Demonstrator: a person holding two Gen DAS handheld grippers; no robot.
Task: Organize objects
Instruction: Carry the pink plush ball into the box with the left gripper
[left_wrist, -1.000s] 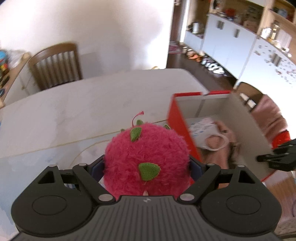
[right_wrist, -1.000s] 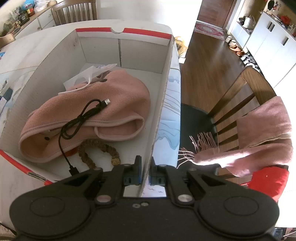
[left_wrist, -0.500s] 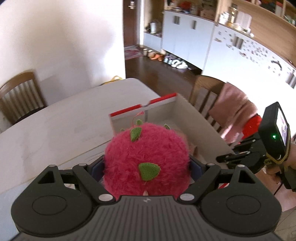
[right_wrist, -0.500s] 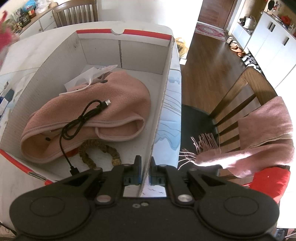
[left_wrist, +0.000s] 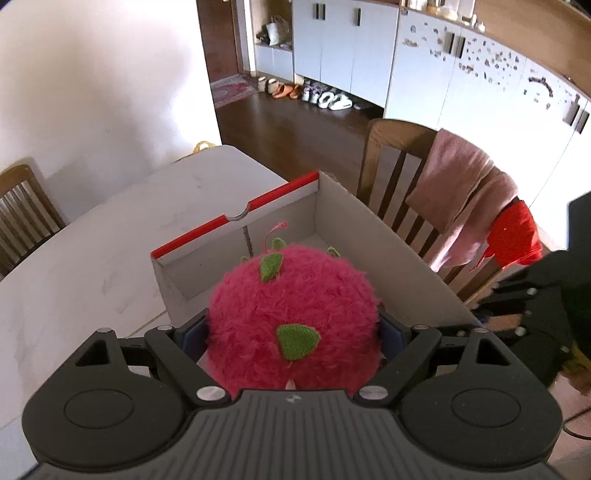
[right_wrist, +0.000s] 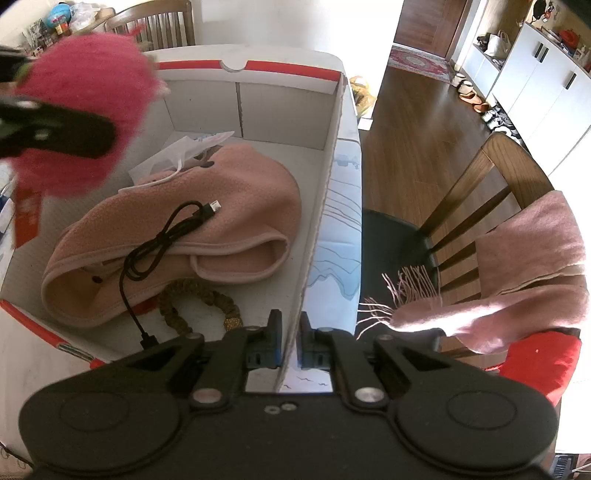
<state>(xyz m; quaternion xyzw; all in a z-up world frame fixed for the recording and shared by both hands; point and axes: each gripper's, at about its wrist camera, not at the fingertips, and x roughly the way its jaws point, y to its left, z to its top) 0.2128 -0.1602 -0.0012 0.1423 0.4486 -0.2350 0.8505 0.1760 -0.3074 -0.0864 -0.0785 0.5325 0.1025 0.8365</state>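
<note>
Now, by label:

Left tongs (left_wrist: 291, 328): spread wide and clamped on the fuzzy pink strawberry plush (left_wrist: 291, 317), 1 pad pressed into each flank.
Plush position: between the 2 fingers, filling the gap, green felt leaves facing the camera; it hangs above the near left corner of the red-trimmed cardboard box (left_wrist: 388, 251), clear of the contents.
Right tongs (right_wrist: 290, 343): pinched tight on the box's right side wall (right_wrist: 325, 192), 1 finger inside, 1 outside.
Box contents: pink fleece hat (right_wrist: 221, 221), black USB cable (right_wrist: 162, 236) draped across it, brown bead bracelet (right_wrist: 199, 306) at the near edge, white face mask (right_wrist: 177, 155) behind the hat.
Support: white table (left_wrist: 92, 240).
Beside the box: wooden chair (right_wrist: 480, 195) draped with a pink fringed scarf (right_wrist: 524, 266).
</note>
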